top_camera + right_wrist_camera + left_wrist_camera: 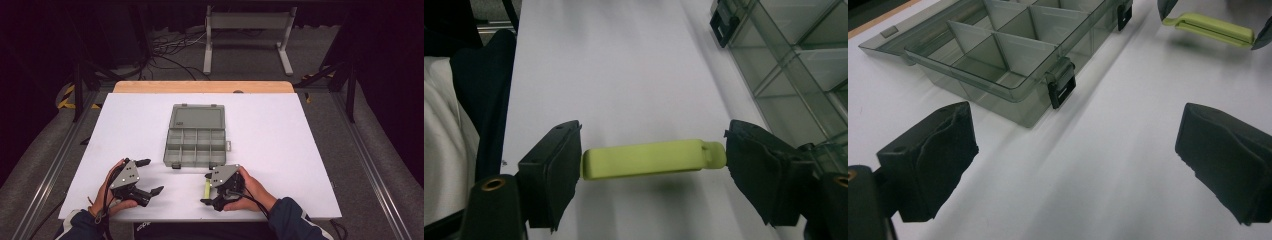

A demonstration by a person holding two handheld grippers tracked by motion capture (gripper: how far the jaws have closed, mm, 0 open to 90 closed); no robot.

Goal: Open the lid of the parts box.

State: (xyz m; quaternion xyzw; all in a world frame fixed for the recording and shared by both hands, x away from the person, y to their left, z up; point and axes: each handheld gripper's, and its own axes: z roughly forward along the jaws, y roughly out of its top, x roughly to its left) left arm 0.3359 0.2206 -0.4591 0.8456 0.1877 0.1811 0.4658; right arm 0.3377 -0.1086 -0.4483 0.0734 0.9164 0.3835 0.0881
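Yellow-green plastic, a small clip [649,159], sat clamped end to end in the right gripper [651,165], just in front of the open organiser box [196,136]. The left gripper [1073,160] stood apart, empty. Next, probably, carrying it over a compartment.

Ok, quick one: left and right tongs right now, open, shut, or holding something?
Left tongs: open, nothing between them.
Right tongs: closed endwise on the yellow-green clip, both pads touching its ends.

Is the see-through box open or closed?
Open. The box has its lid flipped back flat on the table, so you look straight into its compartments, which look empty.
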